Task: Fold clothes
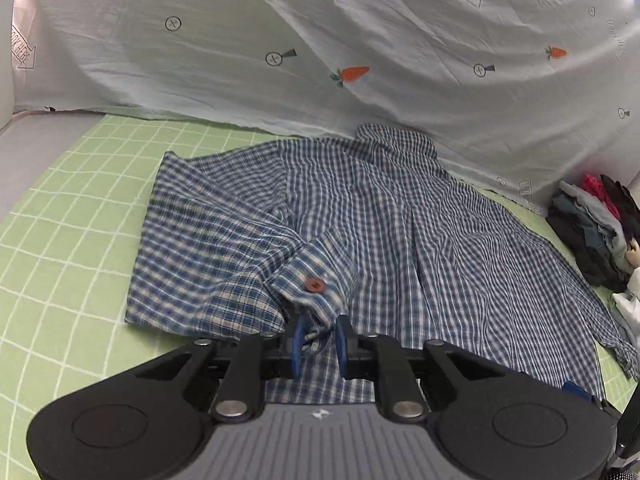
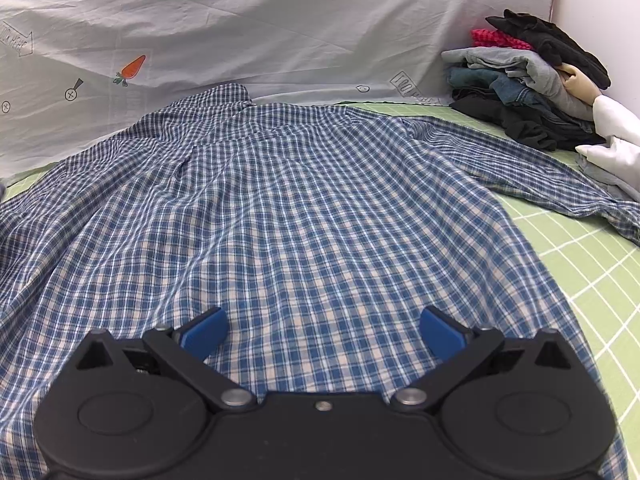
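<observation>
Left wrist view looks over a green sheet (image 1: 72, 216) with a white grid, which covers the surface under a blue checked shirt (image 1: 400, 220). Behind the shirt hangs a pale cloth (image 1: 320, 32) printed with orange carrots, small crossed circles and outlined arrows; the arrows carry lettering that seems to read "LOOK HERE", though most of it is creased or cut off. The shirt lies back up with its collar toward that cloth, and its left sleeve is folded across the body. The left tool (image 1: 319, 342) is clamped on the cuff (image 1: 310, 284) of that sleeve, just below a brown button (image 1: 315, 284), its blue pads pressed against the fabric.

Right wrist view shows the right tool (image 2: 322, 330) with its blue pads spread wide apart over the lower back of the shirt (image 2: 300, 208), gripping nothing. The other sleeve lies stretched out to the right of the shirt on the green sheet (image 2: 592, 264). Beyond it, against a white wall (image 2: 592, 8), sits a pile of folded clothes (image 2: 520, 80) in grey, denim blue, black and red
</observation>
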